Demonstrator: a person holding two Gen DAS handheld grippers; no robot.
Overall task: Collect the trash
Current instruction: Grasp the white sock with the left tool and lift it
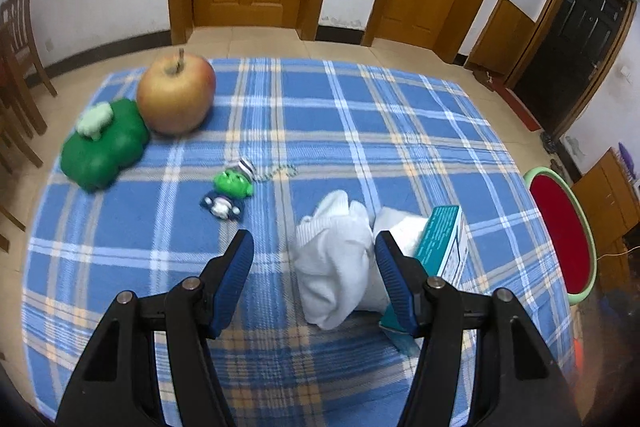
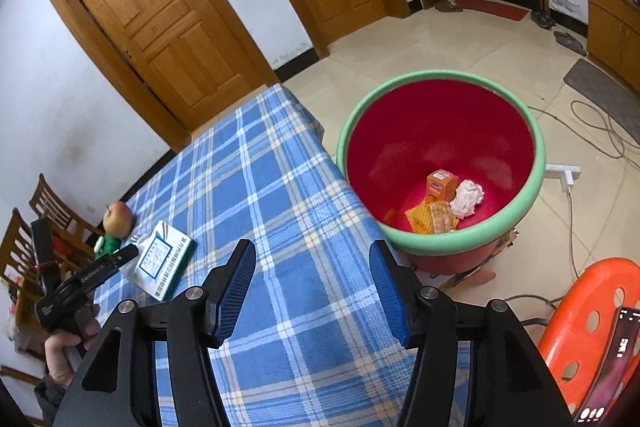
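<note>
left tongs (image 1: 314, 259) are seen spread around crumpled white tissue (image 1: 334, 259) on the tabletop (image 1: 320, 115), a teal box (image 1: 442, 243) touching it. right tongs (image 2: 312, 267) are held spread and empty near the bin (image 2: 440, 235); the box could be dragged along or the tissue missed.

On the table (image 1: 320, 99) an apple (image 1: 175, 98) sat at the far left, touching a toy block (image 1: 105, 146) on its left. A small figurine (image 1: 228, 193) lay nearer me. Between my left gripper's (image 1: 314, 251) jaws lay a crumpled tissue (image 1: 336, 259), a carton (image 1: 442, 247) just right. The bin (image 2: 440, 163) stood off the table's right edge, holding a box (image 2: 441, 185) and wrappers (image 2: 430, 217).
</note>
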